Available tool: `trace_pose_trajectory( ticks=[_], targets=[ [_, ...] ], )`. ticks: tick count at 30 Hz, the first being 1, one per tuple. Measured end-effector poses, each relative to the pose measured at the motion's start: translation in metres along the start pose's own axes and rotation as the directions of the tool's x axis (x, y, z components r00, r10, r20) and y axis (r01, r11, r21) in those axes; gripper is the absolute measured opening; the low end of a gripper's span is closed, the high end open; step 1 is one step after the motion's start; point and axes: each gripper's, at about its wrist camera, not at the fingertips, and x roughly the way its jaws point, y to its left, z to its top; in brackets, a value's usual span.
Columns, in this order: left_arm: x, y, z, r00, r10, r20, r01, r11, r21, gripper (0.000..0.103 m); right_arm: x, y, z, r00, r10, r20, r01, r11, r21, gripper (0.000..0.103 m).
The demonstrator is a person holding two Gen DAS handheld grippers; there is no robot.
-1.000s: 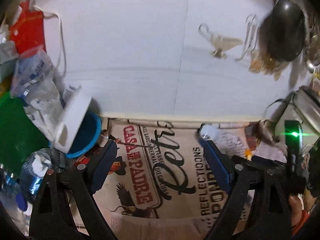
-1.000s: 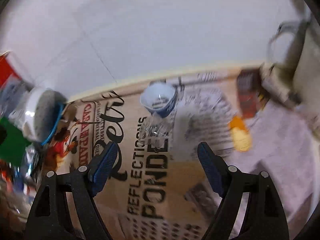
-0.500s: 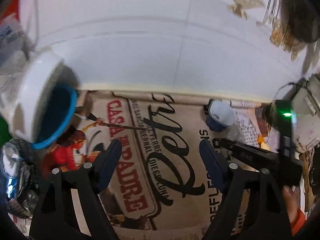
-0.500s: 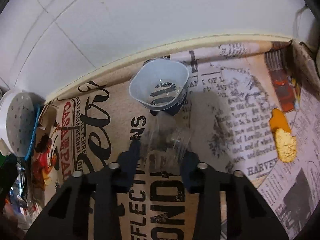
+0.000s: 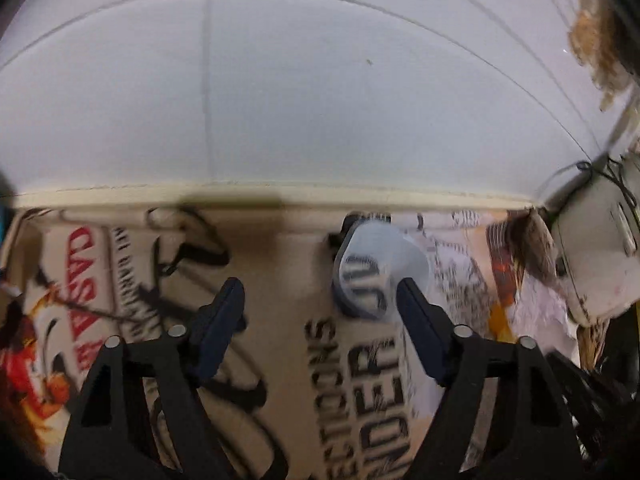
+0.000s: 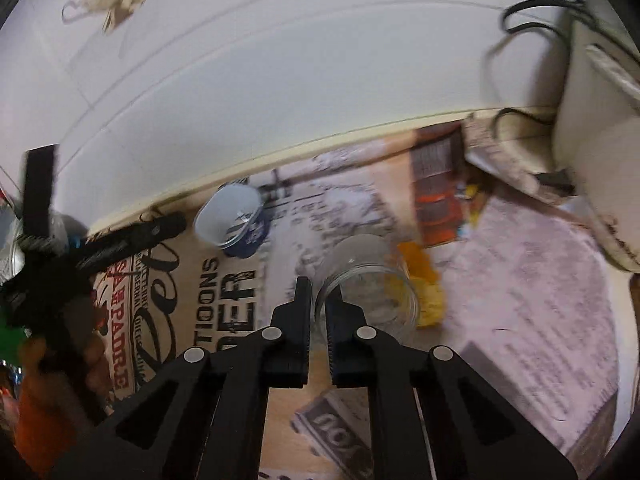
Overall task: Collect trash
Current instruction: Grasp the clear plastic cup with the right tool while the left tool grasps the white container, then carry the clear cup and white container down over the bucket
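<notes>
A blue and white plastic cup lies on its side on the newspaper-covered counter, mouth toward me. My left gripper is open, and its right finger sits just in front of the cup. The cup also shows in the right wrist view. My right gripper is shut on the rim of a clear plastic cup, held tilted above the counter. The left gripper's body shows at the left of that view.
A white tiled wall backs the counter. A white appliance with black cables stands at the right. Orange and yellow scraps lie on the newspaper beyond the clear cup.
My right gripper closed on the clear cup's rim and lifted it to the right. My left gripper moved right and closer to the blue and white cup.
</notes>
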Motion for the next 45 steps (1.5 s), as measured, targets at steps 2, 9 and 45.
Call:
trace_pose_trajectory(
  ticks=[2,9,45],
  targets=[
    [0.017,-0.003,0.006,1.000,0.007,-0.030,-0.007,1.000,-0.003,0.059,-0.008,-0.011,-0.004,1.000,-0.003,0.013,0.003,1.000,0.009,0.007],
    [0.051,-0.008,0.004,0.991,-0.018,-0.136,0.016,1.000,-0.018,0.010,-0.025,-0.021,-0.015,0.999,-0.028,0.038,0.028,1.000,0.002,0.007],
    [-0.268,-0.189,-0.251,0.977,0.109,0.184,-0.101,0.994,-0.052,0.007,-0.271,-0.068,-0.120,0.962,0.258,0.088,-0.227,0.938,-0.263,0.007]
  ],
)
